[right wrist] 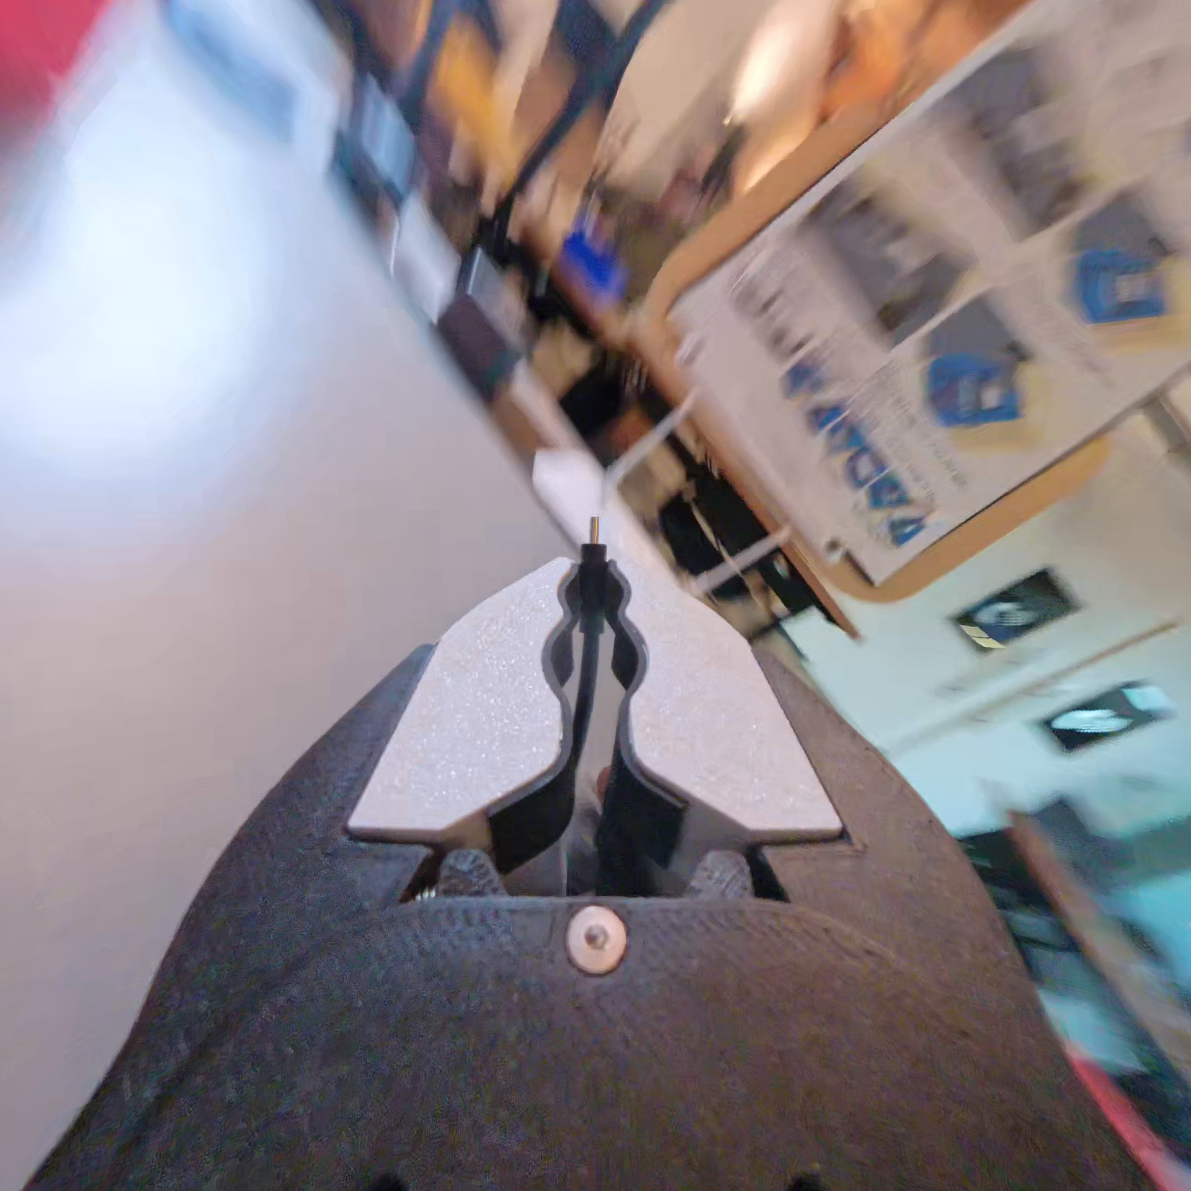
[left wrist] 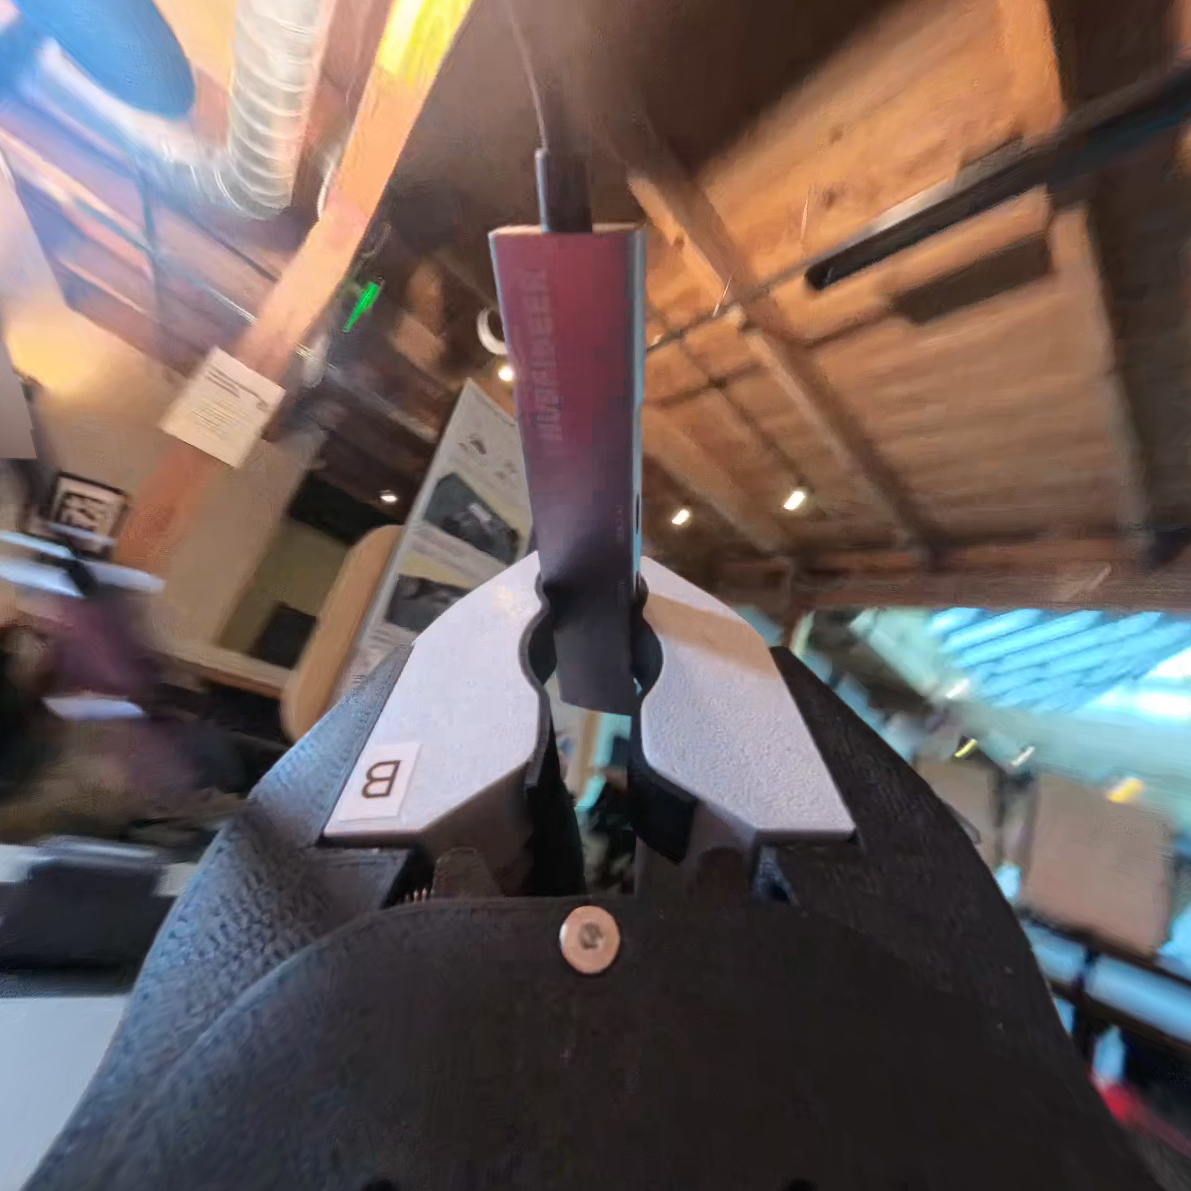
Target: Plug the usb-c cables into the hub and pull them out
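Observation:
In the left wrist view my left gripper is shut on the near end of a slim dark grey hub, held up in the air and pointing toward the wooden ceiling. The hub's own black cable leaves its far end. In the right wrist view my right gripper is shut on a black usb-c cable. Its metal plug tip sticks out past the fingertips, and the cord runs back between the fingers. The hub does not show in the right wrist view.
The right wrist view is blurred: a white tabletop, a white block at its edge and a large poster board. The left wrist view shows wooden beams and a silver duct.

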